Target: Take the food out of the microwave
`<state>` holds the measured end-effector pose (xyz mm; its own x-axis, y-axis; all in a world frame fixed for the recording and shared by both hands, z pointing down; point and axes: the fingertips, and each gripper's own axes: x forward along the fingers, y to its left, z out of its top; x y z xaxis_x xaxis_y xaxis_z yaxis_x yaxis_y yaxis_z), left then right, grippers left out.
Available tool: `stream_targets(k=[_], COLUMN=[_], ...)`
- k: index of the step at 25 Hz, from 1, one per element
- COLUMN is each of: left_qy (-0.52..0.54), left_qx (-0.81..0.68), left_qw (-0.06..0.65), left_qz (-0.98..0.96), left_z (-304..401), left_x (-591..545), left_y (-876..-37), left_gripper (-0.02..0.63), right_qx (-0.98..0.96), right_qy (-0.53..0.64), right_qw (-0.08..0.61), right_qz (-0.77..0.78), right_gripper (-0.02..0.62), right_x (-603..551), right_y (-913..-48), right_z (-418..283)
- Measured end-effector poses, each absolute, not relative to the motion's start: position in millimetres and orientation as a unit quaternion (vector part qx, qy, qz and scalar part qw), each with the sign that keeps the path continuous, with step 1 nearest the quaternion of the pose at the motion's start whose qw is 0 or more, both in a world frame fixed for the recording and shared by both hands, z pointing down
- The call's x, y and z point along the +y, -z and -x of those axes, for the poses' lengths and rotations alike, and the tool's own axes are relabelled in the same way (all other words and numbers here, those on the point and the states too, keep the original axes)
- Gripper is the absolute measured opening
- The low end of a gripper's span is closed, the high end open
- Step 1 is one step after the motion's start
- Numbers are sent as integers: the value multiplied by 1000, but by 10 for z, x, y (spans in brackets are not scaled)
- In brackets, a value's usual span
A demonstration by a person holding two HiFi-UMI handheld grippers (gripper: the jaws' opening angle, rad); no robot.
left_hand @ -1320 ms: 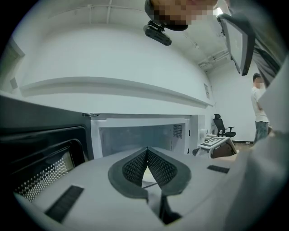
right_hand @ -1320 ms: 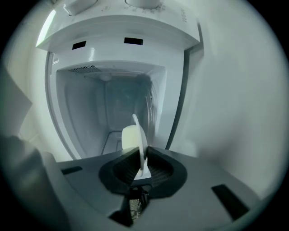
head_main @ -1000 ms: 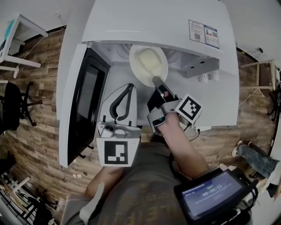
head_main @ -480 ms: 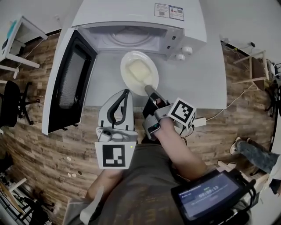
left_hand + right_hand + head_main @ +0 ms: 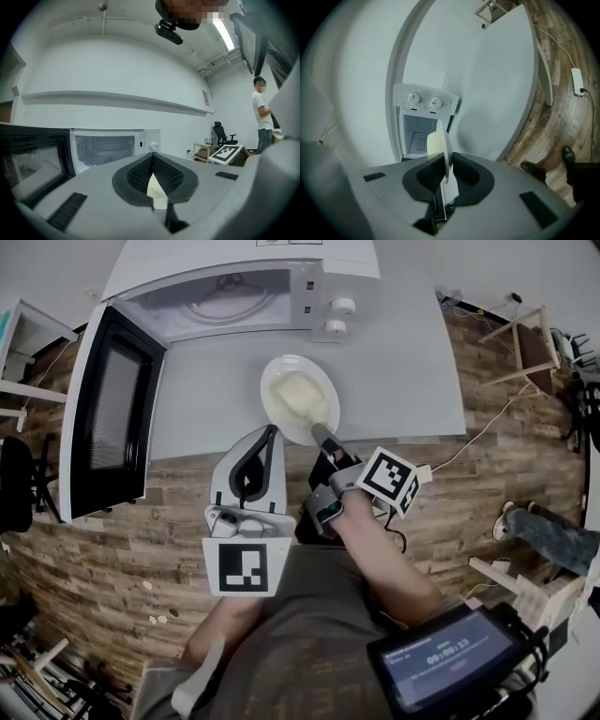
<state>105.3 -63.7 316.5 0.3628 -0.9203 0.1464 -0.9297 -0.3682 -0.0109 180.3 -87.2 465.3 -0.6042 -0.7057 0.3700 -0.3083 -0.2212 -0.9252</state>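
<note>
Ahead of the olive-grey T-shirt (image 5: 309, 643): grey, black-padded left gripper (image 5: 271, 431) and right gripper (image 5: 323, 435), each bearing a black-and-white marker cube (image 5: 245, 567).

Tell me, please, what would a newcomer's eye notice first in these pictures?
First comes the white plate of pale food, in the middle of the head view over the white table, its near rim clamped by the right gripper. Behind it at the left stands the white microwave, its door swung wide open. The left gripper is beside the right one, fingers shut on nothing.
</note>
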Motion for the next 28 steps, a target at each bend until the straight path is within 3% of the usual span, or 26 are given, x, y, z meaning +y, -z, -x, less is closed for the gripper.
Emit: stream_targets(k=[19,28], left_qy=[-74,-81], left_qx=[-571,-561], left_qw=[74,85], left_qz=[-814,-819], left_z=[-868,-838], left_x=[-858,-945], left_y=[-3412,-3498], left_gripper=[8,8], right_qx=[597,648], right_qy=[649,604], right_qw=[116,61], right_qz=[457,460], right_gripper=[60,80], right_x=[-1024,-1084], right_y=[-5003,-4953], right_z=[-1904,-1876])
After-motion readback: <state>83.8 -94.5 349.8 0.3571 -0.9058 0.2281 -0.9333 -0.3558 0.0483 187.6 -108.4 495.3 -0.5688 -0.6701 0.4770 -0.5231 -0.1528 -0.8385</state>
